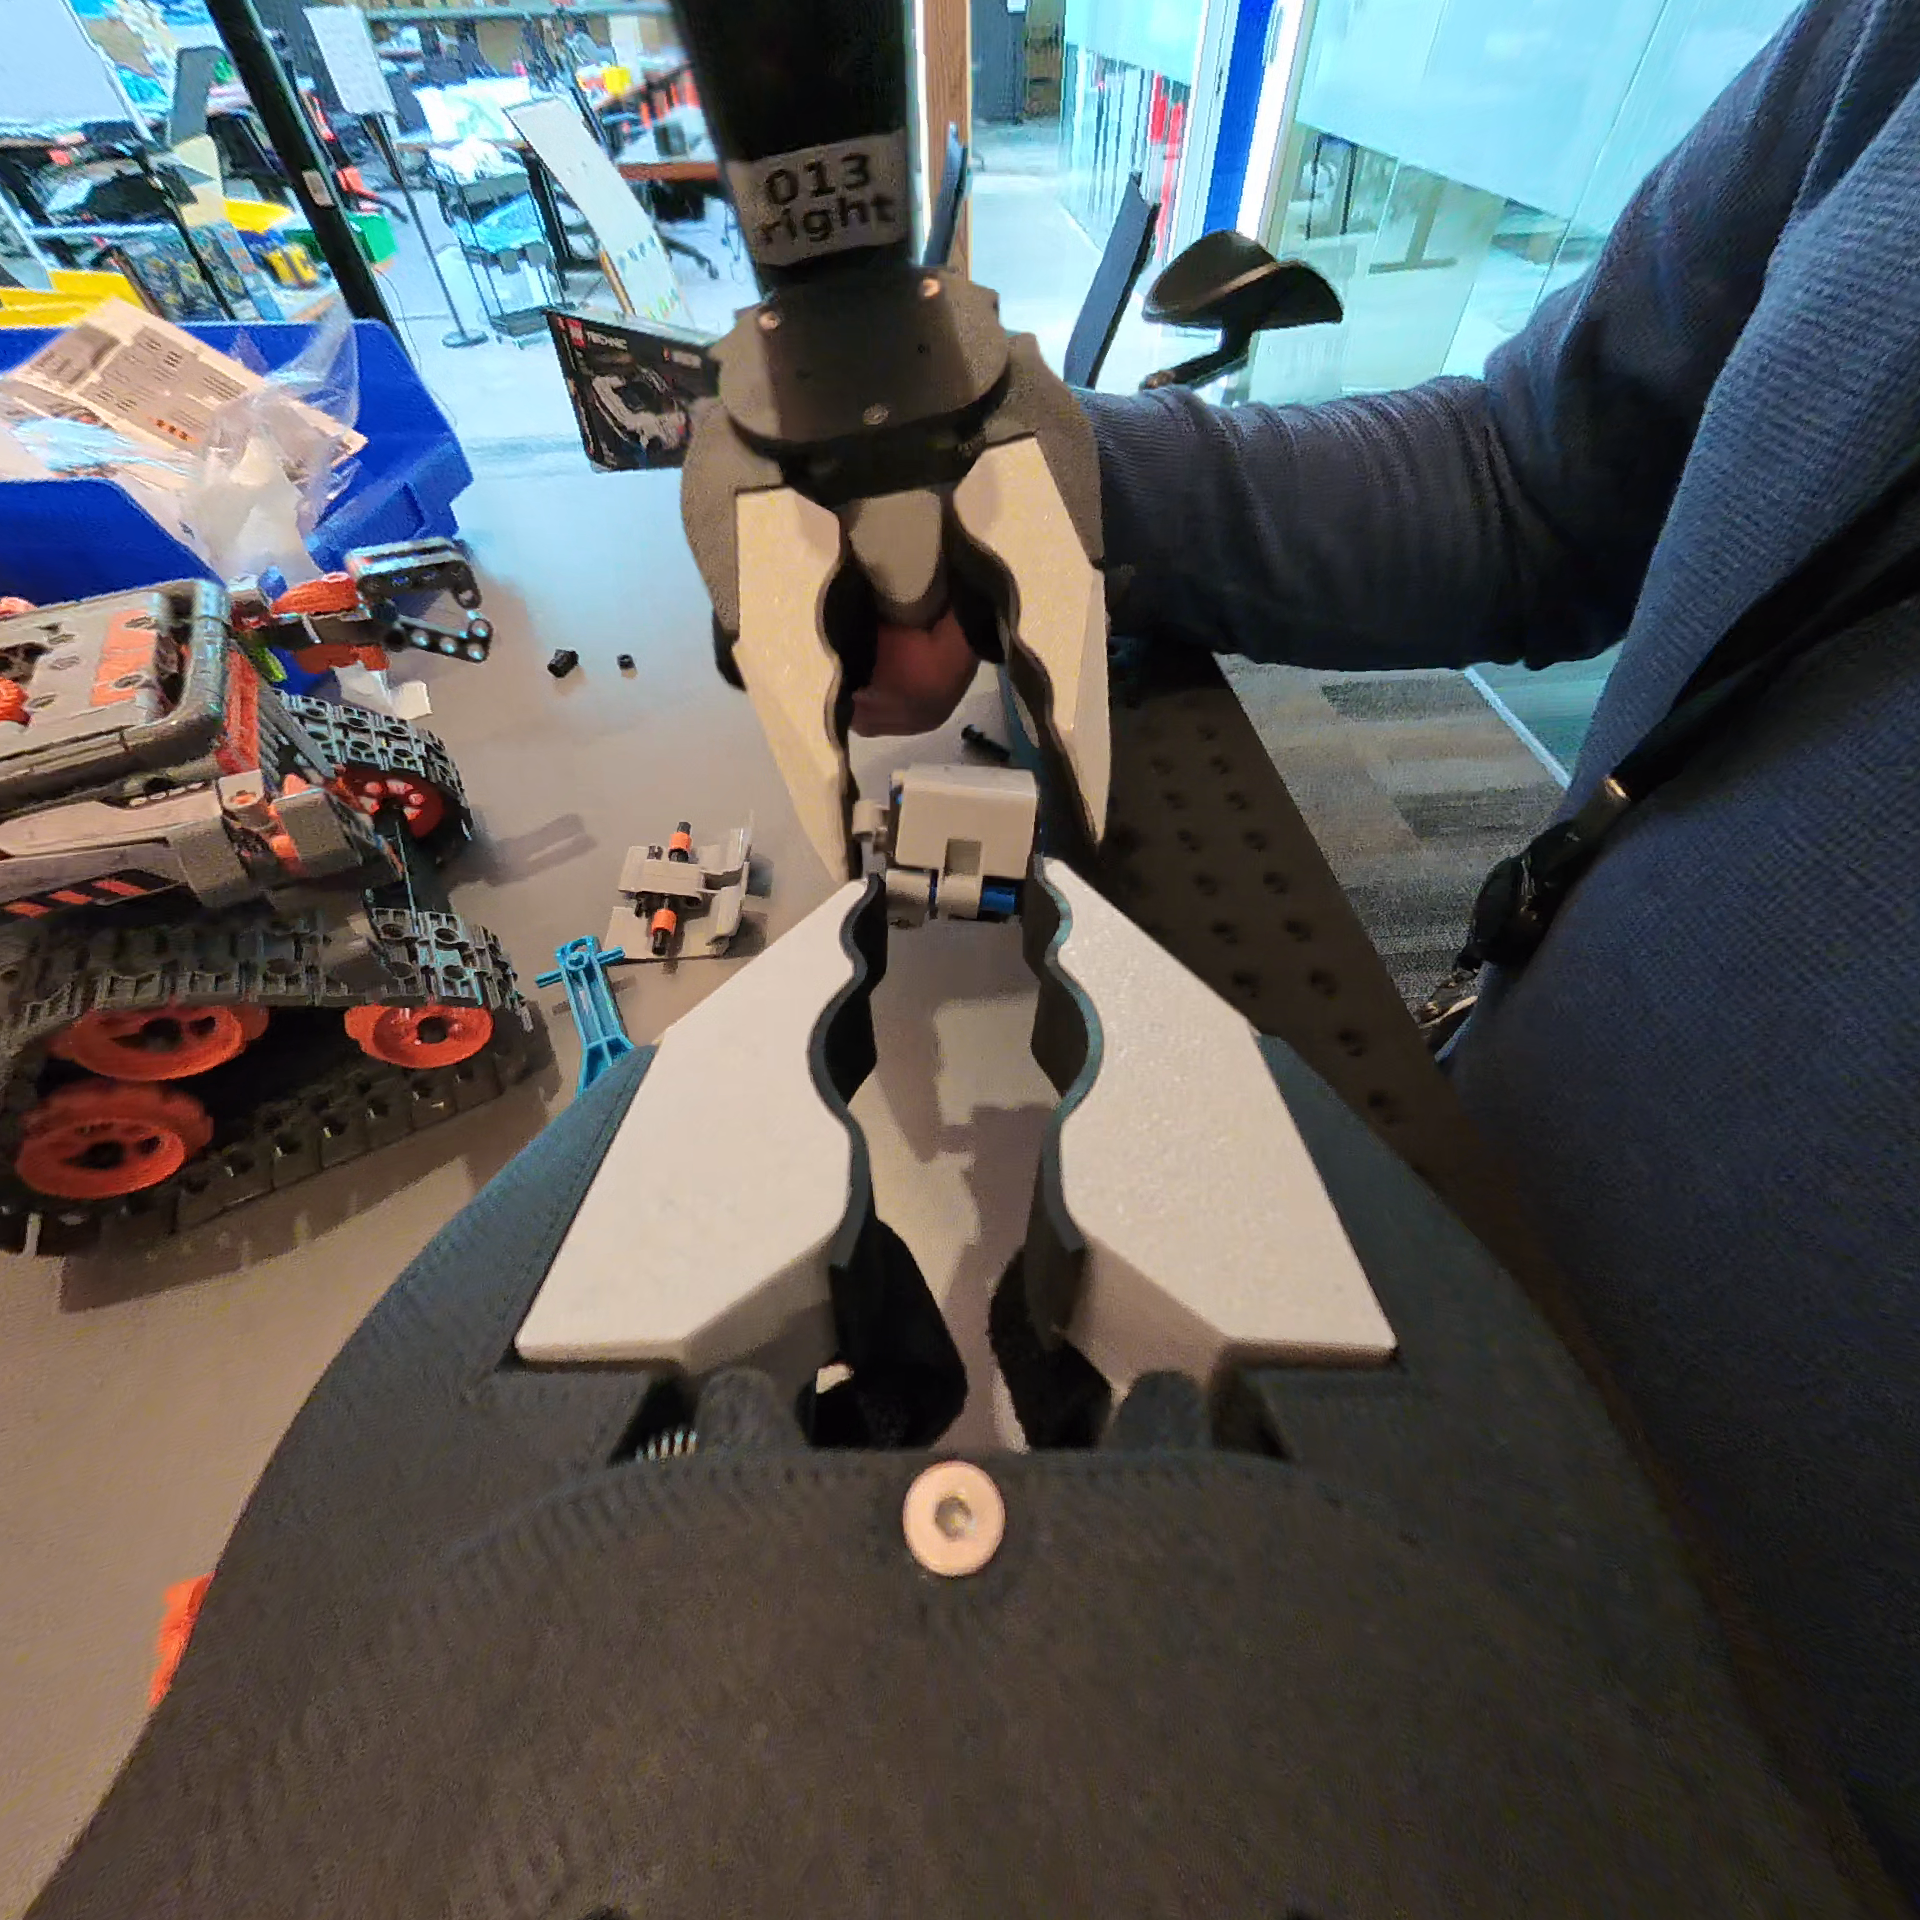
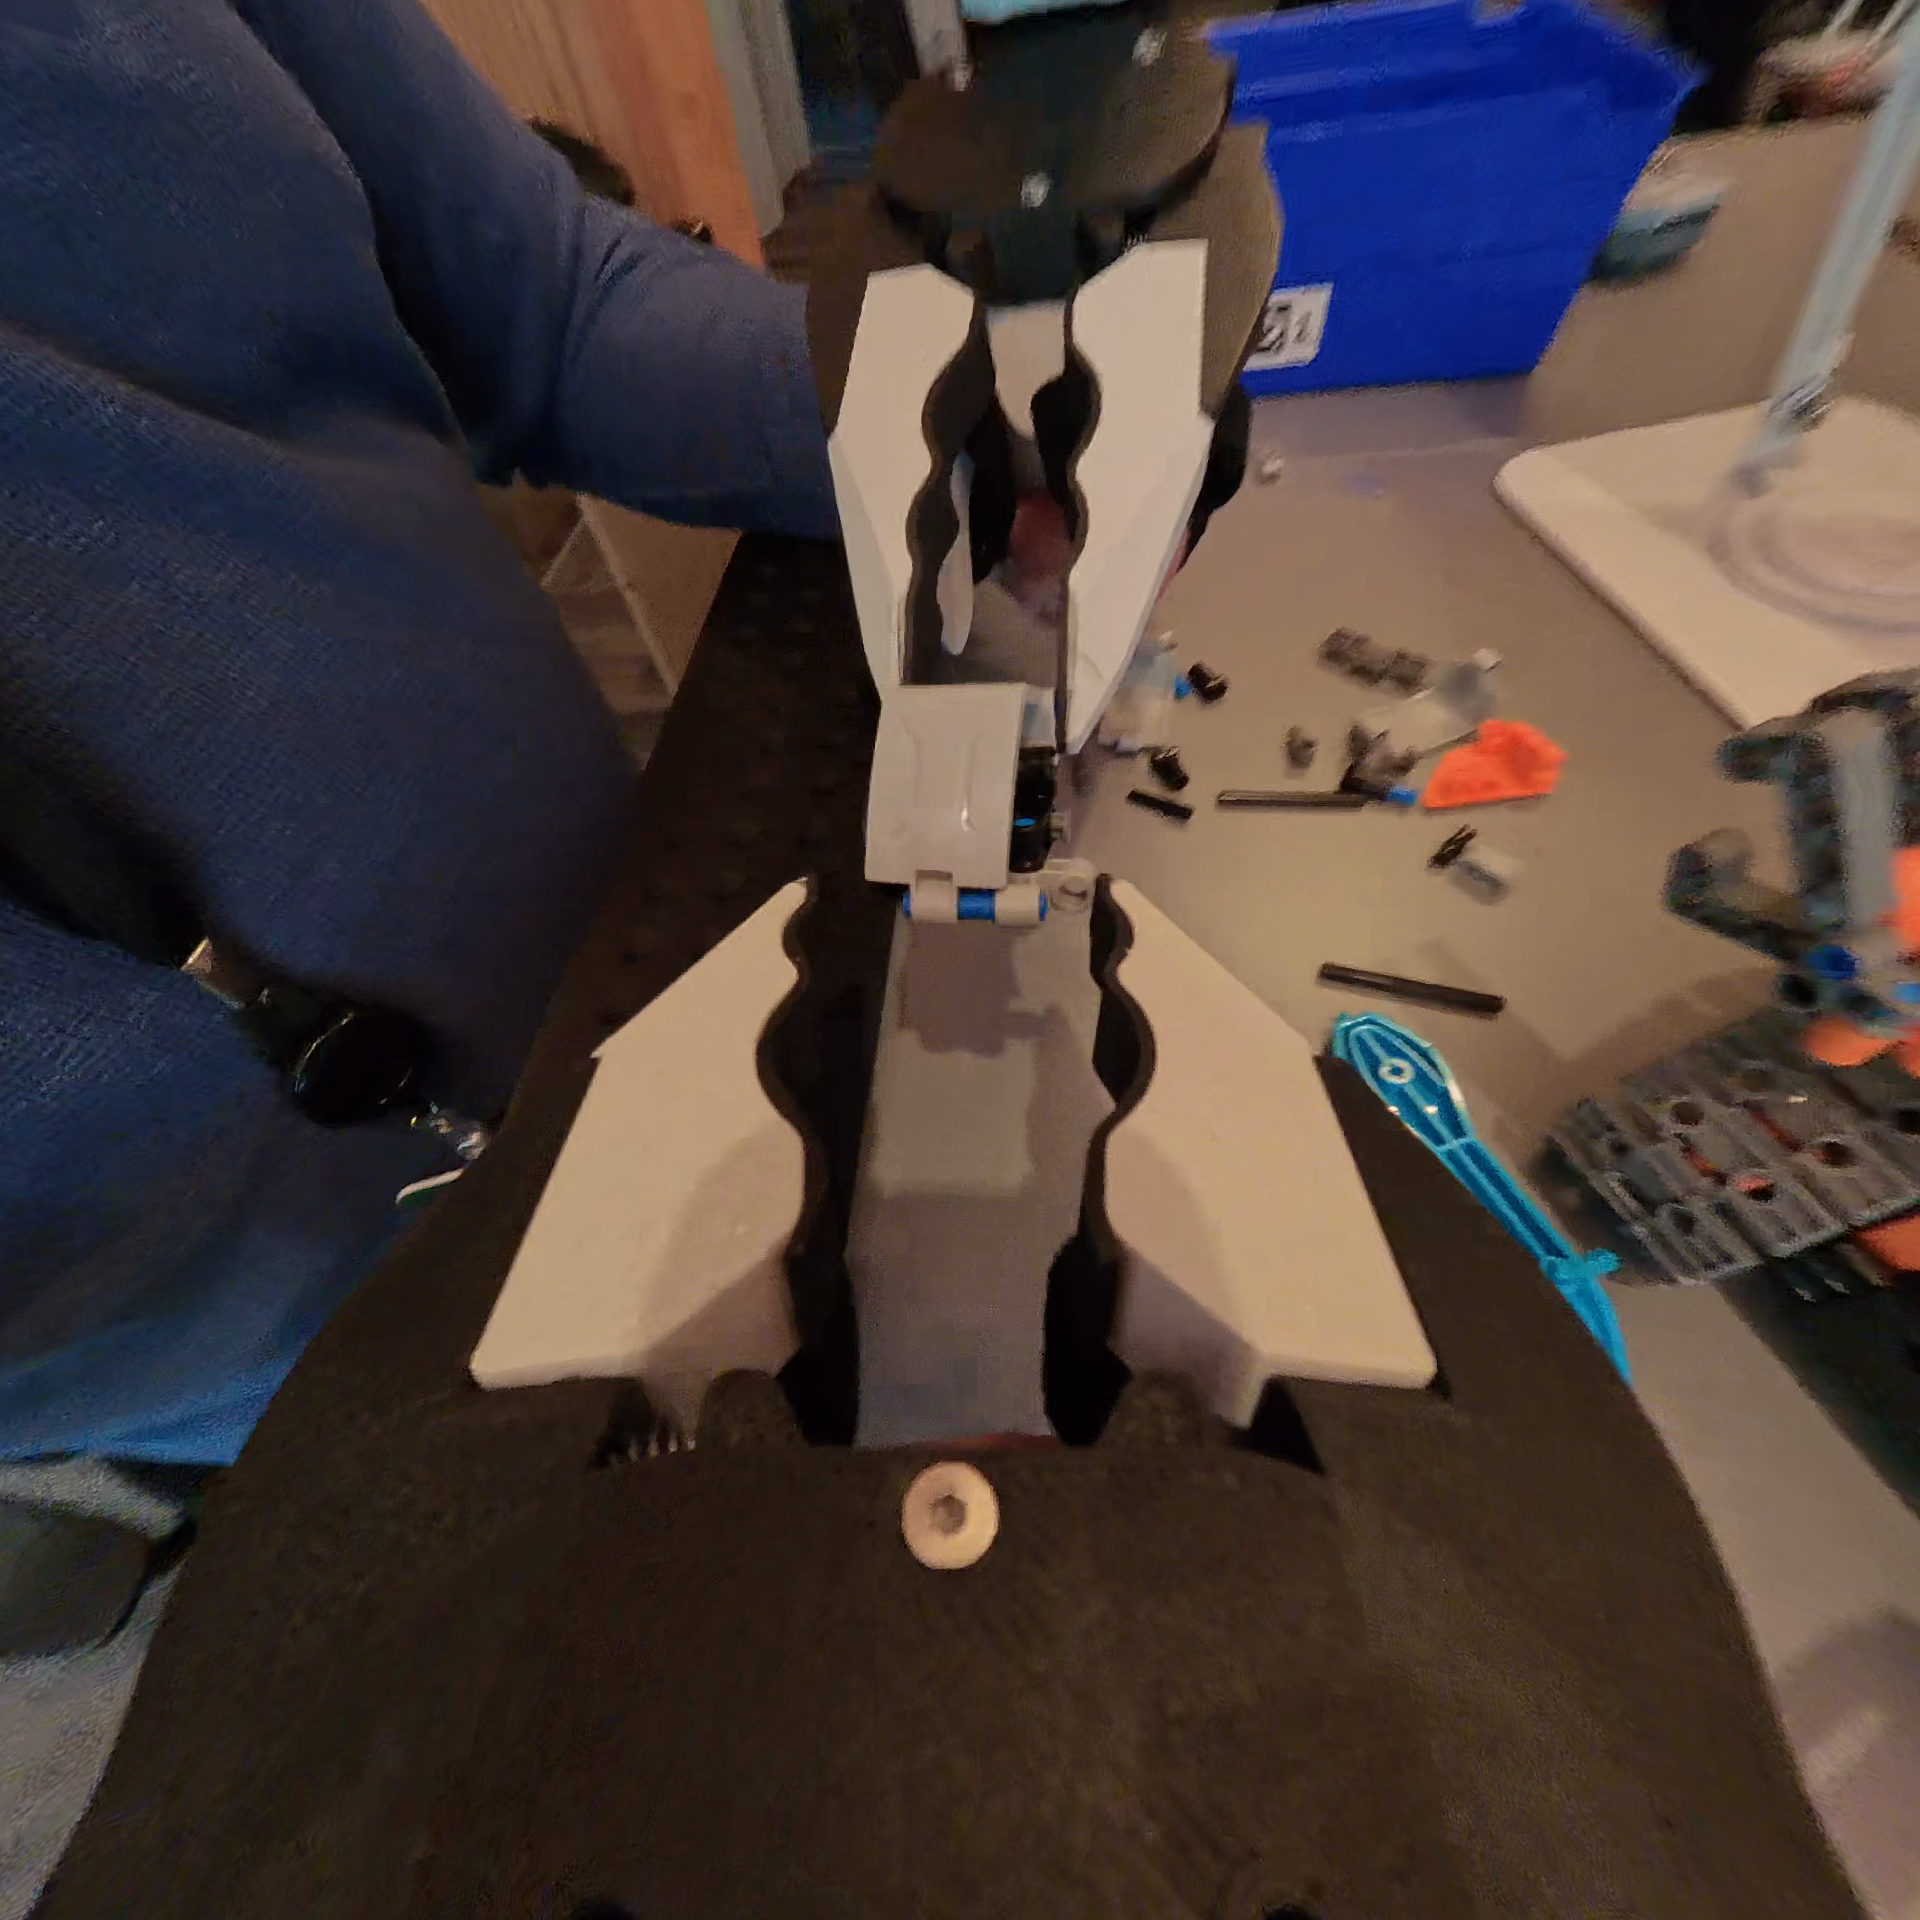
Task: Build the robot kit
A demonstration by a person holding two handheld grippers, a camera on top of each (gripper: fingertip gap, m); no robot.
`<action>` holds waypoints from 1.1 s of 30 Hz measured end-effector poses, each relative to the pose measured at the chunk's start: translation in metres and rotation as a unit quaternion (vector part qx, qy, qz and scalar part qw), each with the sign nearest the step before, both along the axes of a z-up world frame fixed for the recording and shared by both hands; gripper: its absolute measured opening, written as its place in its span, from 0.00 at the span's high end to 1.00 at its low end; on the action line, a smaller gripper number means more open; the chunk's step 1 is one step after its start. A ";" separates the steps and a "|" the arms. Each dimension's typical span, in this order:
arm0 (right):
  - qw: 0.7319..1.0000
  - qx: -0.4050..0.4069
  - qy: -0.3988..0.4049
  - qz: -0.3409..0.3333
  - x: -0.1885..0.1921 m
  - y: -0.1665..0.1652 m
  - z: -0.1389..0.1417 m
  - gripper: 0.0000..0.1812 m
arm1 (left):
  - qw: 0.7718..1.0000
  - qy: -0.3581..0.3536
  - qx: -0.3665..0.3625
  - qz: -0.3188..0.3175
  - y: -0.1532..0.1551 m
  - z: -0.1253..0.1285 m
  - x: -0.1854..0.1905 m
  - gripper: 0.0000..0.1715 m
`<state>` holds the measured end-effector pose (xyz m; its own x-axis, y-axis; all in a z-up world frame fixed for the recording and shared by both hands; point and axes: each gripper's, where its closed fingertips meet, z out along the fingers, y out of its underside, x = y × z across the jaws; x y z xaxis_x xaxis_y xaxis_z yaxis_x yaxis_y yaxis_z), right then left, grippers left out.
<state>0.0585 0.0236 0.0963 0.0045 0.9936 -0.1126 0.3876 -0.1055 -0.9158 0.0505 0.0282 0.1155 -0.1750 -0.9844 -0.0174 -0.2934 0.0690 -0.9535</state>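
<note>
Over the bench's edge, the left gripper point(image 1: 951, 894) and right gripper point(image 2: 997, 894) both clamp one small grey brick assembly point(image 1: 961, 831) from opposite ends, tips nearly meeting.

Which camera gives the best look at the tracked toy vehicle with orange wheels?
The left wrist view: the tracked toy vehicle shows sharply, with both tracks, orange wheels and grey body. The right wrist view catches only a blurred corner at the frame's right edge.

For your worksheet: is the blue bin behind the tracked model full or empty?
Full: the blue bin has clear plastic bags and printed sheets heaped above its rim.
</note>
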 end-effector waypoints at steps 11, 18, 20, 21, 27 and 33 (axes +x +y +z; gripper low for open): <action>0.990 0.096 -0.056 -0.083 0.008 0.008 0.004 0.79 | 0.997 0.016 0.073 0.010 0.001 -0.003 0.002 0.86; 0.986 0.105 -0.046 -0.117 0.013 0.008 0.010 0.83 | 0.995 0.012 0.101 0.020 0.002 0.000 0.002 0.86; 0.986 0.105 -0.051 -0.115 0.013 0.007 0.008 0.84 | 0.995 0.011 0.096 0.017 0.002 0.001 0.002 0.86; 0.986 0.110 -0.052 -0.112 0.014 0.006 0.008 0.84 | 0.995 0.012 0.098 0.014 0.001 0.000 0.003 0.86; 0.982 0.139 -0.075 -0.108 0.015 0.005 0.011 0.85 | 0.996 0.008 0.090 0.009 0.000 0.000 0.003 0.86; 0.975 0.164 -0.106 -0.109 0.012 0.006 0.003 0.89 | 0.996 -0.006 0.086 0.010 -0.001 0.004 0.002 0.85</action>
<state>0.0703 0.0299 0.0994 0.2073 0.9492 0.2367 0.5722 0.0785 -0.8163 0.0523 0.0272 0.1191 -0.1538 -0.9700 -0.1885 -0.2855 0.2263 -0.9313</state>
